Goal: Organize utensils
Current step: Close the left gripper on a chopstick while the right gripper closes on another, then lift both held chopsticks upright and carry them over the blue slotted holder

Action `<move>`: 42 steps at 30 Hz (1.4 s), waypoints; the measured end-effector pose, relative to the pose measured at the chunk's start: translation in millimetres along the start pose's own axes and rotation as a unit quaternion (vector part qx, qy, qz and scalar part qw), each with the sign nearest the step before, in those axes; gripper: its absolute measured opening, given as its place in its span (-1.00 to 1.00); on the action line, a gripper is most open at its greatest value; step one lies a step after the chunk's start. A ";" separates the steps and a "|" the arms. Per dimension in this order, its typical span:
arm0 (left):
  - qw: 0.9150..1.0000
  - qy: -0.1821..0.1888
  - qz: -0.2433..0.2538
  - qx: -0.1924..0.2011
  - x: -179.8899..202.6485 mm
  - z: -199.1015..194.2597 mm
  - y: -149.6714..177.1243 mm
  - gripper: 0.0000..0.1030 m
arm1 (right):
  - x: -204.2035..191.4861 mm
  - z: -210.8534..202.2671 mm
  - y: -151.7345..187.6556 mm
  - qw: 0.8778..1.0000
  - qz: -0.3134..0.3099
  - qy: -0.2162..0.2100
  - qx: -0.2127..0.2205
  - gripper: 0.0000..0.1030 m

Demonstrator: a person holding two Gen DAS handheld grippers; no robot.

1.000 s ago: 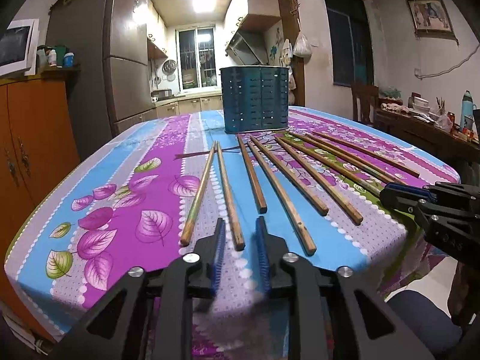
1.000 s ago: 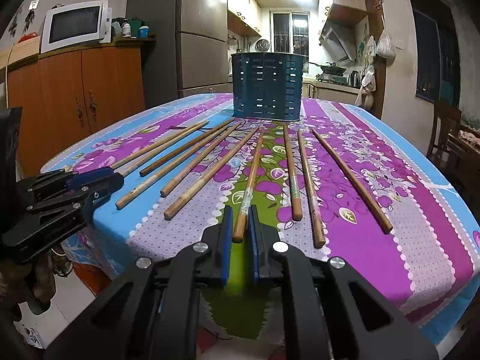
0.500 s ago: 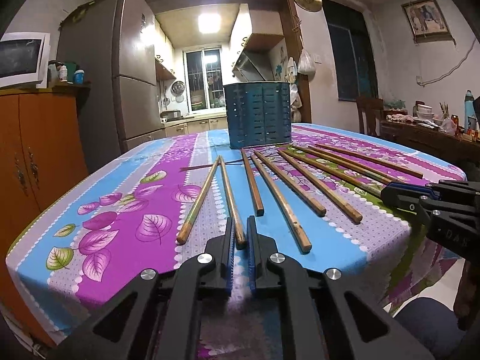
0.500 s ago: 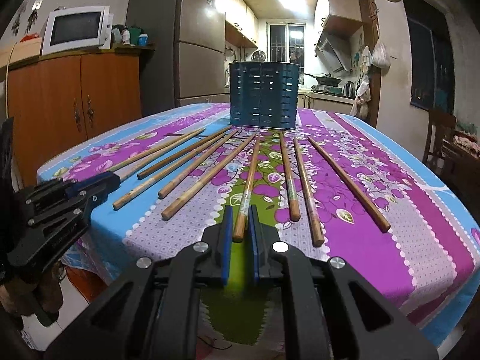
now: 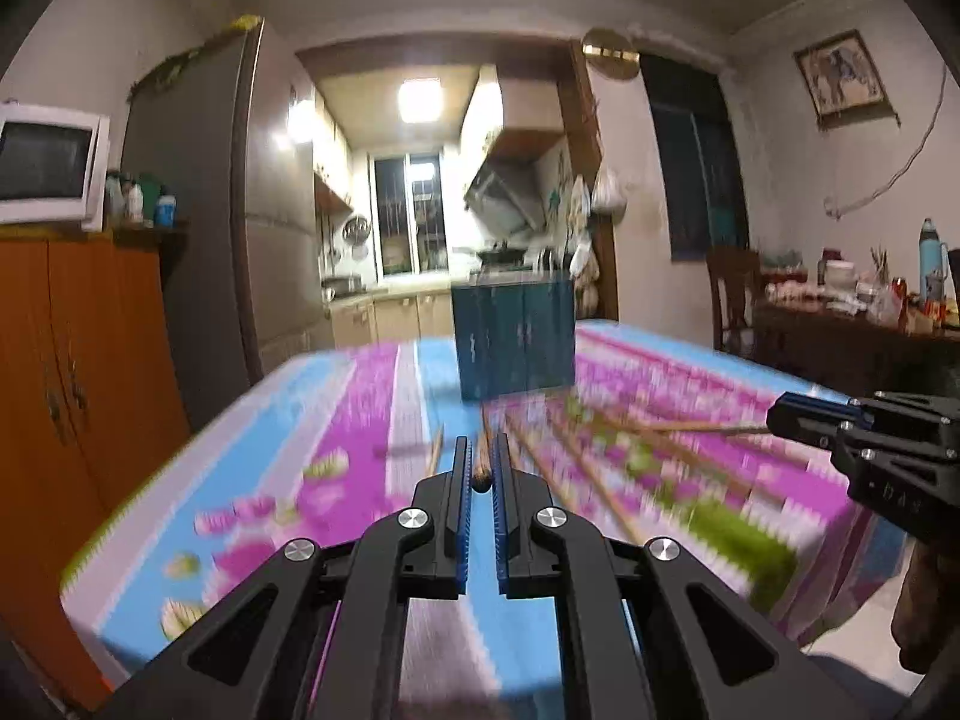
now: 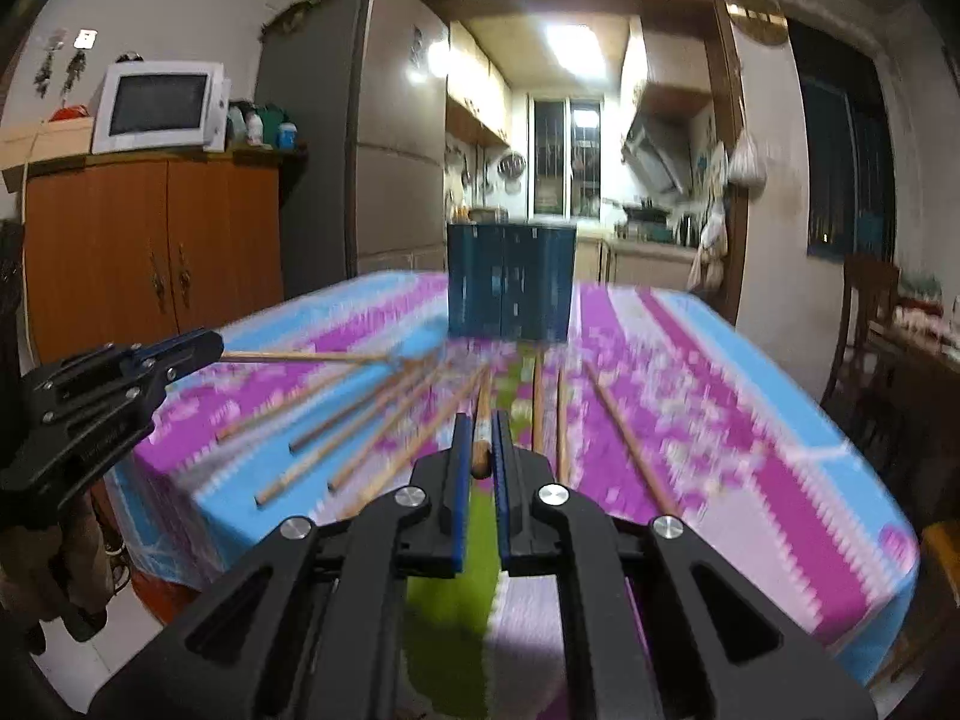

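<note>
- The left gripper (image 5: 480, 468) is clamped on the near end of a wooden chopstick (image 5: 482, 461), which points forward, lifted off the table.
- The right gripper (image 6: 480, 450) is clamped on another chopstick (image 6: 481, 426) in the same way.
- More chopsticks (image 6: 372, 420) lie fanned out on the flowered tablecloth (image 6: 750, 420), blurred by motion.
- The dark blue slotted utensil holder (image 6: 510, 282) stands upright at the far end of the table, beyond the chopsticks.
- A microwave (image 6: 159, 114) sits on a wooden cabinet (image 6: 150, 246).
</note>
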State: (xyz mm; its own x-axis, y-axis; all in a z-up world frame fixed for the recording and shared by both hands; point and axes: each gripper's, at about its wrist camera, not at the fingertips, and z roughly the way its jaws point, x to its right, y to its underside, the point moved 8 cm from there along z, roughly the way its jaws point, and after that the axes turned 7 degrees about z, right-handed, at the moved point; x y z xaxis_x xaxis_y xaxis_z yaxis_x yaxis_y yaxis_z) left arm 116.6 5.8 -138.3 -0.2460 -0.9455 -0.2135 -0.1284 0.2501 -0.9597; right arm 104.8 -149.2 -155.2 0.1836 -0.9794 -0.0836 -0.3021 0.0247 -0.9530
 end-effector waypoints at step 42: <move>0.998 0.051 -0.005 0.029 -29.4 170.9 -317.4 -0.85 | 38.7 119.5 -327.7 0.998 0.000 -0.059 0.009 -0.90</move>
State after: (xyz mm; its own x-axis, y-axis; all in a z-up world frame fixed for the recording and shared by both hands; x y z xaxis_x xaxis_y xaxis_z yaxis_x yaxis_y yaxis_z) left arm 328.8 -81.4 141.3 -0.3413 -0.9211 -0.1874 -0.0757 0.2256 -0.9713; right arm 322.7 -171.3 119.0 0.2922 -0.9492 -0.1165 -0.2853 0.0298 -0.9580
